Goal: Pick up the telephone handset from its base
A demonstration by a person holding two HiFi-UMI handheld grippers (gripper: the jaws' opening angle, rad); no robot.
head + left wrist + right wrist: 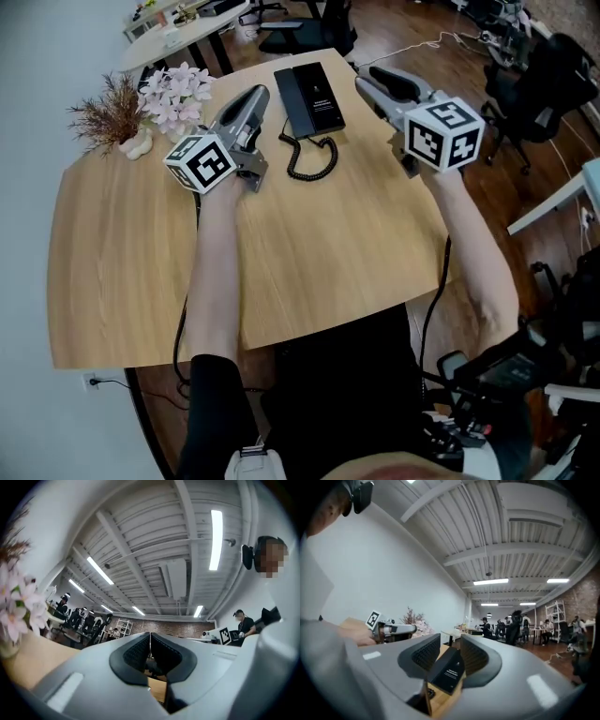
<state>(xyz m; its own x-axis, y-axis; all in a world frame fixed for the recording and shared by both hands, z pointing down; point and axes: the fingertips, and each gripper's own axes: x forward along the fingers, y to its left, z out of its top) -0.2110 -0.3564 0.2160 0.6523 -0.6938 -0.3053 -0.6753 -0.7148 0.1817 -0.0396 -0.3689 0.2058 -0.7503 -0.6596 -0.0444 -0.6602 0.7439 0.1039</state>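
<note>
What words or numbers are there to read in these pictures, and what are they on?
Telephone: one small white line of print on its black top, too small and blurred to read in any view.
Marker cube on the left gripper, and the one on the right gripper: black-and-white square patterns only, no letters or numbers.
Nothing else shows readable text.

Left grey plastic two-jaw gripper: jaws closed, empty, aimed 1 o'clock. Right grey plastic two-jaw gripper: jaws apart, aimed 10 o'clock. Left forearm and right forearm outstretched.

Two grey hand-held grippers have black pads and black-and-white marker cubes; sleeves are black.
</note>
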